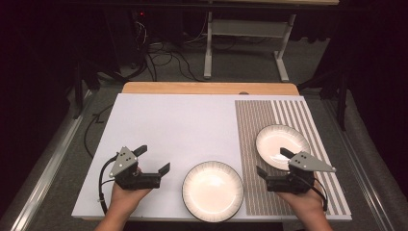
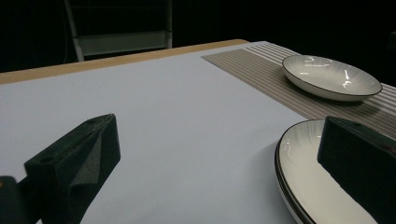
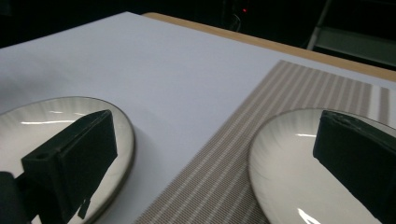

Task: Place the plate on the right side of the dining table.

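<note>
Nearest the high camera sits the flat plate [image 1: 212, 190], round, glossy white with fine radial fluting and a thin dark rim, resting on the white board [image 1: 178, 130] at about 6 o'clock. It lies between my two grippers. From my left gripper [image 1: 156, 163] it is at 3 o'clock, just beside the inner jaw; in the left gripper view that jaw hangs over the plate's near rim [image 2: 299, 168]. From my right gripper [image 1: 273, 162] it is at 9 o'clock, equally close, so neither hand has a clear advantage.

Being round, it has no long axis; I judge any approach must take the raised rim edge-on.

Second piece: a deeper dish [image 1: 282, 146], same glaze and dark rim, on the striped woven placemat [image 1: 250, 144], at 12 o'clock from the right gripper. One right jaw overlaps its near edge in the high view; contact I cannot confirm.

Fingers: both grippers are spread wide, nothing between the jaws. Jaw pads look matte black, wedge-shaped. A wooden table edge [image 1: 207, 88] shows beyond the board.
</note>
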Action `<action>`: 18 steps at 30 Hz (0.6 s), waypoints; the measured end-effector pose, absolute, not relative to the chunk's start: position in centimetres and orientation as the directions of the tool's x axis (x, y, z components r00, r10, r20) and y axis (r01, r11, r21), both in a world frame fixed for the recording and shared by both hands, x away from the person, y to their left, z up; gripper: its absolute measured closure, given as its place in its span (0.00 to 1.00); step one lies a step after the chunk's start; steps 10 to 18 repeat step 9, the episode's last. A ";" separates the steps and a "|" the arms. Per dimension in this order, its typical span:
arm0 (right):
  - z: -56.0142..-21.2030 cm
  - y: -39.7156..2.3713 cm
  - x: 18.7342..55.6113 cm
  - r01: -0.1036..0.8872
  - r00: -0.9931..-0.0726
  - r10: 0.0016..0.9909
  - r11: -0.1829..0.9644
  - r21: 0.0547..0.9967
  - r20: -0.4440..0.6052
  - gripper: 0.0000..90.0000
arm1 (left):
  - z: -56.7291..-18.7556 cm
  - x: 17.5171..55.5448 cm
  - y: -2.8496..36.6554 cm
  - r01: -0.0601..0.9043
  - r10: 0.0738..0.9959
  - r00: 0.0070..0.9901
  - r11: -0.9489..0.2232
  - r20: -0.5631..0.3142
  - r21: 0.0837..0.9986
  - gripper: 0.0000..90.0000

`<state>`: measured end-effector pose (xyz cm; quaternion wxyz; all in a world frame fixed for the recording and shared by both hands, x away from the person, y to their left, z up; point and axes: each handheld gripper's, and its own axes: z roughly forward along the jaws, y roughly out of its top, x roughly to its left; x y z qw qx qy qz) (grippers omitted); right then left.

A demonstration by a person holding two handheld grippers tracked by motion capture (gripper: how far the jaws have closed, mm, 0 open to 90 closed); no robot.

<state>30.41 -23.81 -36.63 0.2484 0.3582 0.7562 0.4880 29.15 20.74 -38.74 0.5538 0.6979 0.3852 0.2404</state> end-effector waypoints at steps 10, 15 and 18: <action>-36.6 -23.3 29.8 0.257 -0.639 0.768 0.271 0.928 -0.047 0.00 | -38.5 28.8 20.7 0.264 0.806 0.586 -0.084 -0.090 0.961 0.00; -36.6 -23.3 29.8 0.257 -0.639 0.768 0.271 0.928 -0.047 0.00 | -38.5 28.8 20.7 0.264 0.806 0.586 -0.084 -0.090 0.961 0.00; -36.6 -23.3 29.8 0.257 -0.639 0.768 0.271 0.928 -0.047 0.00 | -38.5 28.8 20.7 0.264 0.806 0.586 -0.084 -0.090 0.961 0.00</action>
